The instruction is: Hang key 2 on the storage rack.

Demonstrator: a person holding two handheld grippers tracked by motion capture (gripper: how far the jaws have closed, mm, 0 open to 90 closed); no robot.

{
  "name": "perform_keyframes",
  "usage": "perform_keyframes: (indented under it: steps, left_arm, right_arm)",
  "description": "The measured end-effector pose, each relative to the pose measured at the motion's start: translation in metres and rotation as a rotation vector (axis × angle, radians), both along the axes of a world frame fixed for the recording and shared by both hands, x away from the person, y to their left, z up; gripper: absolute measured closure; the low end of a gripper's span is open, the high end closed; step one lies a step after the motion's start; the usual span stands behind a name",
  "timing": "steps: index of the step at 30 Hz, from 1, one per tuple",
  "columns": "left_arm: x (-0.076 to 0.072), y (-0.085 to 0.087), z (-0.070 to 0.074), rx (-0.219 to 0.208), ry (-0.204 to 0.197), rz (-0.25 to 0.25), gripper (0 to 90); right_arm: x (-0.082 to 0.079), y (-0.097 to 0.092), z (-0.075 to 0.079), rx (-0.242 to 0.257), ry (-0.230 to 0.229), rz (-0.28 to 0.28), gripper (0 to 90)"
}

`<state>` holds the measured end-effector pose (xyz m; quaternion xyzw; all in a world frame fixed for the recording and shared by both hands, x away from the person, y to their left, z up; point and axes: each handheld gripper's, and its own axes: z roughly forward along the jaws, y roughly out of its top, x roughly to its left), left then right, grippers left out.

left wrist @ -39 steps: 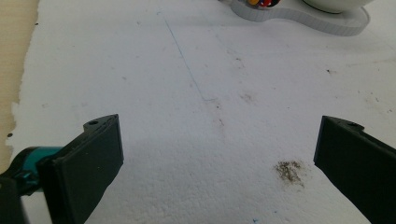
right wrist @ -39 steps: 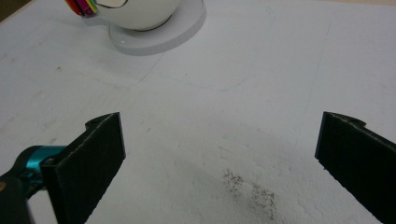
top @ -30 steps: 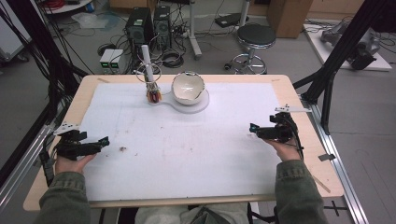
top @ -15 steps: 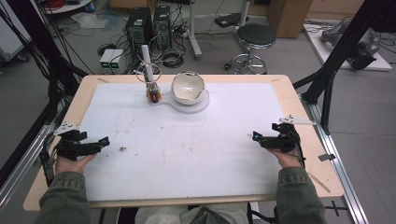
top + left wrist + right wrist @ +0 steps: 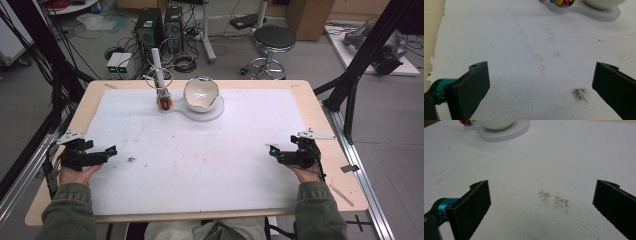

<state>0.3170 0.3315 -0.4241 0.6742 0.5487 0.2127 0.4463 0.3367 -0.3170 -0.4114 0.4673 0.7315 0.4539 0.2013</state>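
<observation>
Your left gripper sits low at the counter's left edge, held from below by your left hand, jaws spread wide and empty; your right gripper mirrors it near the right edge, right hand beneath, jaws equally wide and empty; both forearms enter from the bottom, the grippers well apart and angled slightly inward.

A wooden counter under a white sheet stands on grey floor. At 12 o'clock are two computer towers; at 1 o'clock, a black stool. Cables lie across the floor.
</observation>
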Motion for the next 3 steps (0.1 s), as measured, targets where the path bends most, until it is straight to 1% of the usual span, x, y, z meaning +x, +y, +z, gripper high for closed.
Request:
perform_keyframes:
  steps: [1,3]
  left_arm:
    - [0.0007,0.0001,-0.0001,0.006,0.002,-0.006,1.8]
    - [0.0016,-0.0004,-0.0004,0.005,0.002,-0.009,1.8]
  right_arm:
    - [-0.0008,0.0003,0.0004,-0.001,-0.002,-0.001,0.5]
    - [-0.0015,0.0004,0.0008,0.0,-0.006,0.0,0.5]
